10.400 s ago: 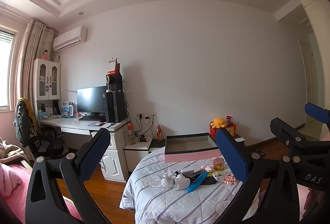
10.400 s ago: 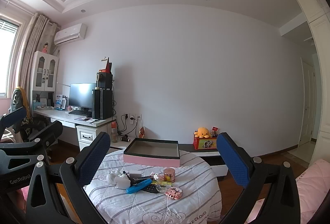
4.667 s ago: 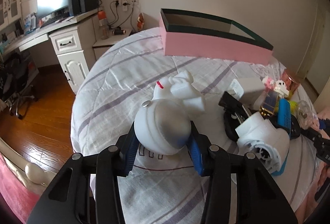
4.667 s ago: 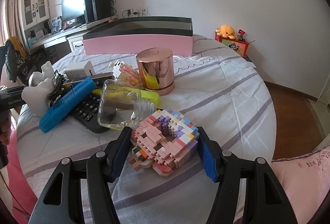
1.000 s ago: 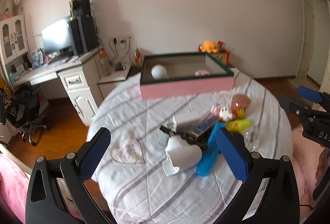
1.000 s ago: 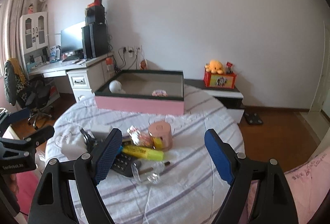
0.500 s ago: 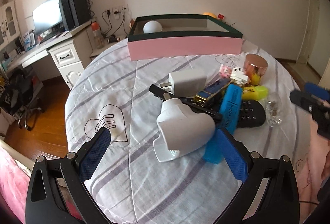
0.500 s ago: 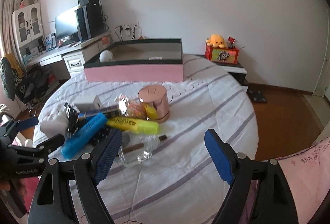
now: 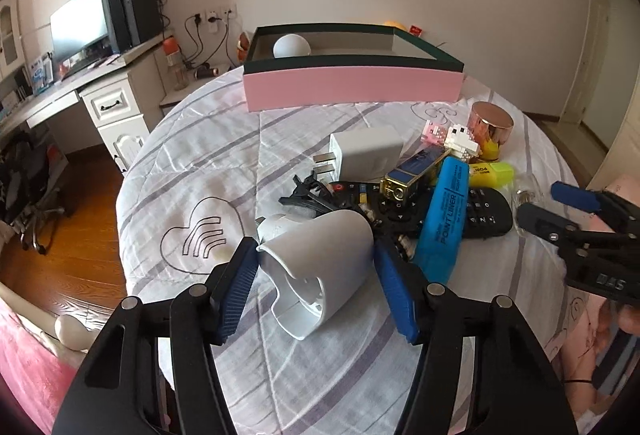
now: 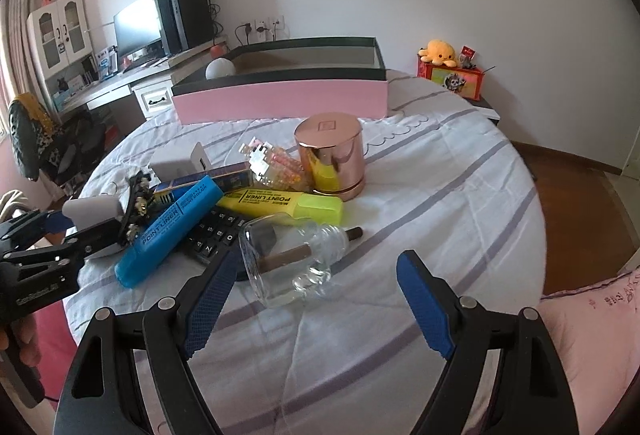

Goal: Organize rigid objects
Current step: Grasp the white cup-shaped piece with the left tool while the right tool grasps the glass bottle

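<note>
A round surface (image 9: 192,139) covered in a white cloth with grey stripes stands in a bedroom with white walls and a wood floor (image 9: 60,255). A white desk (image 9: 108,95) with a monitor (image 9: 80,27) is at the left, and a low cabinet with a yellow plush toy (image 10: 438,53) is at the right in the right wrist view. A pink bed edge (image 10: 592,335) lies beside the surface.

At the far side of the surface sits a pink box (image 9: 352,91) with a dark rim; a white ball (image 9: 291,46) rests inside its left corner.

The loose things crowd together in the middle: a white charger plug (image 9: 366,153), a black remote (image 9: 480,213), a blue highlighter (image 9: 444,219) lying across the remote, a yellow highlighter (image 10: 280,205), a navy and gold tube (image 9: 416,171), a block figure (image 9: 456,139), a rose-gold jar (image 10: 332,155) and a black hair clip (image 9: 308,195).

The left gripper (image 9: 316,267) has just been closing its jaws, and both blue pads now touch the sides of a white cup-shaped piece (image 9: 320,267) lying on its side at the near edge of the pile; the hair clip and blue highlighter lie right against it.

The right gripper (image 10: 316,287) has its jaws wide apart and holds nothing. A clear glass bottle (image 10: 292,259) lies on its side just beyond them, touching the remote and close to the left pad.
</note>
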Demonstrator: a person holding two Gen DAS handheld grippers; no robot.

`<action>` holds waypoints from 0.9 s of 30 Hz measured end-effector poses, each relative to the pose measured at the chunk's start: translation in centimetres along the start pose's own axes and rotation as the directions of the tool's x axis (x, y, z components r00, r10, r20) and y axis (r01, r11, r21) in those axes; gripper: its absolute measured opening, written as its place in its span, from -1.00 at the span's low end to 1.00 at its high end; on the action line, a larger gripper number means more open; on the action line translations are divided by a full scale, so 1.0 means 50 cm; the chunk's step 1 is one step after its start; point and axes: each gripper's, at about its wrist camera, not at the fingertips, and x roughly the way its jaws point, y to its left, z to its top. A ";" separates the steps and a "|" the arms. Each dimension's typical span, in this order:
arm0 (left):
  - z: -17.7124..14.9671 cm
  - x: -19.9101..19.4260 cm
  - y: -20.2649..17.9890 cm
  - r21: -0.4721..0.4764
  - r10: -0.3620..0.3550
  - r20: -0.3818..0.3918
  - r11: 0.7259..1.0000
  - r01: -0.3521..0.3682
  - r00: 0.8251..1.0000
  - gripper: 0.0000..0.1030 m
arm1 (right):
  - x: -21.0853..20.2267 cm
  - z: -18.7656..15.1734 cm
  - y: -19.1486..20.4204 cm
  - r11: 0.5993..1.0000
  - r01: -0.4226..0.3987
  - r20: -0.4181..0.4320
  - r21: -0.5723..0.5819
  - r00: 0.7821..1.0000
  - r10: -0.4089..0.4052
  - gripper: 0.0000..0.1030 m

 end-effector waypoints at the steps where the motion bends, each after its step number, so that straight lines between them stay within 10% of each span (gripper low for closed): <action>1: -0.001 -0.002 0.002 0.001 -0.007 -0.002 1.000 0.007 1.000 0.18 | 0.005 0.000 0.000 1.000 -0.005 -0.001 0.003 1.000 0.005 0.63; 6: -0.003 -0.007 0.005 0.008 -0.009 0.004 1.000 0.009 1.000 0.18 | 0.022 -0.002 -0.013 0.998 -0.055 -0.001 0.038 0.999 0.055 0.62; 10: -0.002 -0.011 0.003 0.013 -0.017 0.006 1.000 0.017 1.000 0.18 | 0.020 -0.004 -0.021 0.993 -0.107 0.001 0.052 0.994 0.107 0.19; 27: 0.029 -0.037 -0.002 0.023 -0.044 0.055 0.999 0.043 0.997 -0.14 | -0.025 0.026 -0.002 0.998 -0.058 0.050 -0.012 0.997 0.058 0.15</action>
